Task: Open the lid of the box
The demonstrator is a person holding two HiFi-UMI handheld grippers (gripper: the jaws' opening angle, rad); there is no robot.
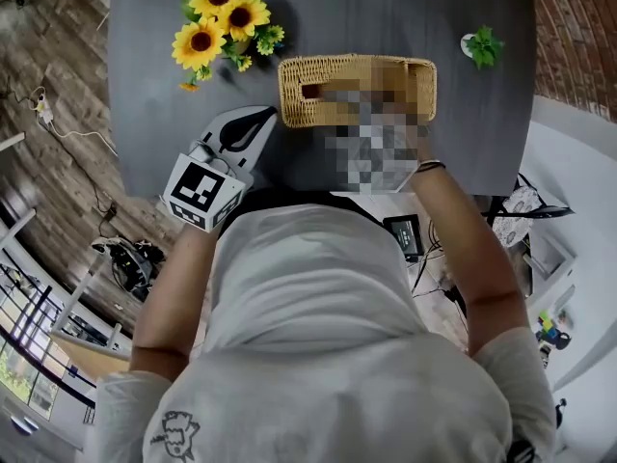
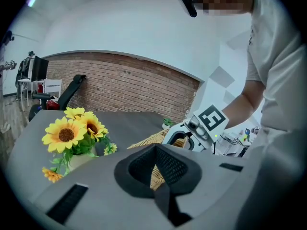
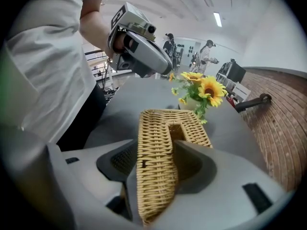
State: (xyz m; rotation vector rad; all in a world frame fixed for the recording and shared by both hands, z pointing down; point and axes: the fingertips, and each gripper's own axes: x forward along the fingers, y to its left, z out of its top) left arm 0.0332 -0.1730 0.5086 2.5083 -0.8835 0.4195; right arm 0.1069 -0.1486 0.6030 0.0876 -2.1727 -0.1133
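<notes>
A woven wicker box (image 1: 318, 90) with a slot in its lid lies on the dark grey table (image 1: 154, 123). In the right gripper view its near end (image 3: 153, 157) sits between the jaws of my right gripper (image 3: 156, 143), and both pads press on the lid's edge. In the head view a mosaic patch covers that gripper. My left gripper (image 1: 267, 115) hovers at the box's left end with its tips together and nothing held. The left gripper view shows those shut jaws (image 2: 156, 146) with wicker (image 2: 146, 141) beyond them, and the right gripper (image 2: 175, 139) on the box.
A bunch of sunflowers (image 1: 222, 22) stands at the table's back left, close to the box. A small green plant (image 1: 482, 46) sits at the back right. The table's near edge runs just in front of the person's body. Cables and gear lie on the floor around it.
</notes>
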